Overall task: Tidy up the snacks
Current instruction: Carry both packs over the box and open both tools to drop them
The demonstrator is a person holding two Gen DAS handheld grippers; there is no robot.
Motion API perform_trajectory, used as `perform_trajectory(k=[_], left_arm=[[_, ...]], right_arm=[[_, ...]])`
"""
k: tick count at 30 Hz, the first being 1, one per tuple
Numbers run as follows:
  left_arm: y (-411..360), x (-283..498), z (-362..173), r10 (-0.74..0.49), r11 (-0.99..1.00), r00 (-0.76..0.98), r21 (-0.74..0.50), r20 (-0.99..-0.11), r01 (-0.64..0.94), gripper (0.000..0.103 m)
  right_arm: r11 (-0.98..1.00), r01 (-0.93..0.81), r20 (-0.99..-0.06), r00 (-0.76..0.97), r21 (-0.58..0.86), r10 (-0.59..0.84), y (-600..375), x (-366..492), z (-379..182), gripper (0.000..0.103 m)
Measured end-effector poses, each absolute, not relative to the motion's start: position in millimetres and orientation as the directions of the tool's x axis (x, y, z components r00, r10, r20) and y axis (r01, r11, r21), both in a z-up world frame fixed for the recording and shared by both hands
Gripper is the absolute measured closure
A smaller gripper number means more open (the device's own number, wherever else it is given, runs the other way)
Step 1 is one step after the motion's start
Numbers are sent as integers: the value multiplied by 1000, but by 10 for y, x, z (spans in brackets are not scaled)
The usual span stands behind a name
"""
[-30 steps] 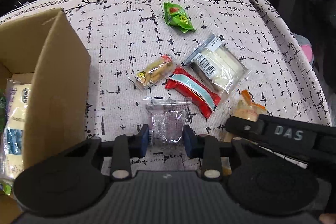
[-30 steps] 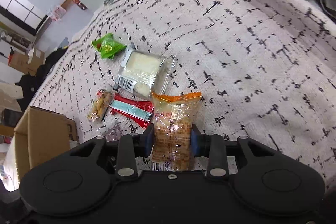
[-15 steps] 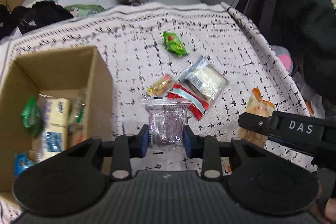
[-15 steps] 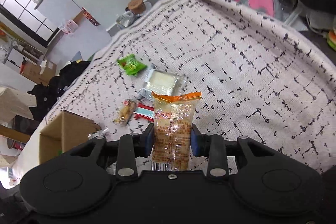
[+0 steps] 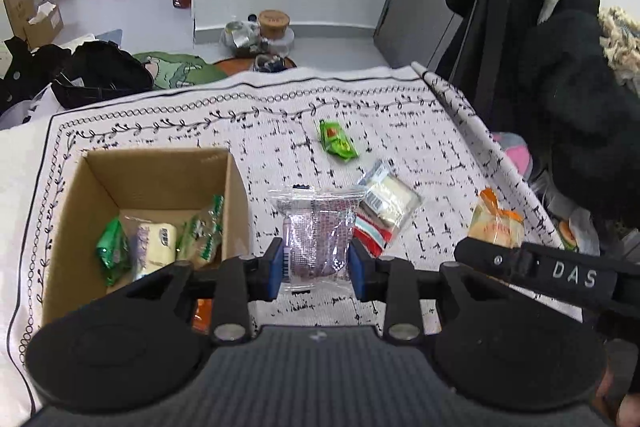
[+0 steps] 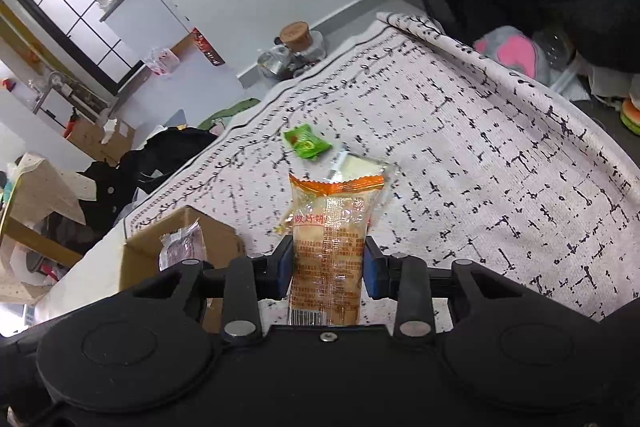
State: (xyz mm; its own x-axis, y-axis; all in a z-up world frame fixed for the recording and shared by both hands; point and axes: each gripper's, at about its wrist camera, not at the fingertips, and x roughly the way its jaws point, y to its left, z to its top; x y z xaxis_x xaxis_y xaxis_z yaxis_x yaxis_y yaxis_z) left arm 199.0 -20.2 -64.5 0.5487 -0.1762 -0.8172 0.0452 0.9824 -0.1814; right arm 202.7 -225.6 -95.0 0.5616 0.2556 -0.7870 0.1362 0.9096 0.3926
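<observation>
Left wrist view shows both grippers now well above the cloth-covered desk (image 5: 400,131), where a second ago they sat low among the snacks; both packets have been lifted clear and the cardboard box (image 5: 156,167) has come fully into view below and to the left. That suggests the pick is done and the carry to the box is under way.

The left gripper (image 5: 317,263) is clamped on a clear packet with a purplish-red filling (image 5: 318,227), held upright between the blue pads; its film is crinkly and glossy, with a barcode strip at its left edge. The right gripper (image 6: 327,267) is clamped on an orange-topped biscuit packet (image 6: 334,227), also upright, its serrated top edge flaring above the pads.

Inside the box lie several green and pale wrapped snacks. On the desk remain a green packet (image 5: 338,143), a pale cheese-like packet (image 5: 390,193) and a red wrapper (image 5: 372,231) partly under it.
</observation>
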Motion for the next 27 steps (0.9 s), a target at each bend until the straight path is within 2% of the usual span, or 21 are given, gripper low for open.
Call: perform_trajectory(k=[12, 27], left_arm=[[135, 1891, -584, -175, 977, 558, -212, -811, -1, 71], [872, 1946, -594, -129, 959, 576, -249, -807, -134, 71]], right_arm=[[909, 80, -768, 568, 409, 296, -1975, 1979, -842, 69], [899, 0, -755, 542, 438, 368, -1314, 2045, -843, 69]])
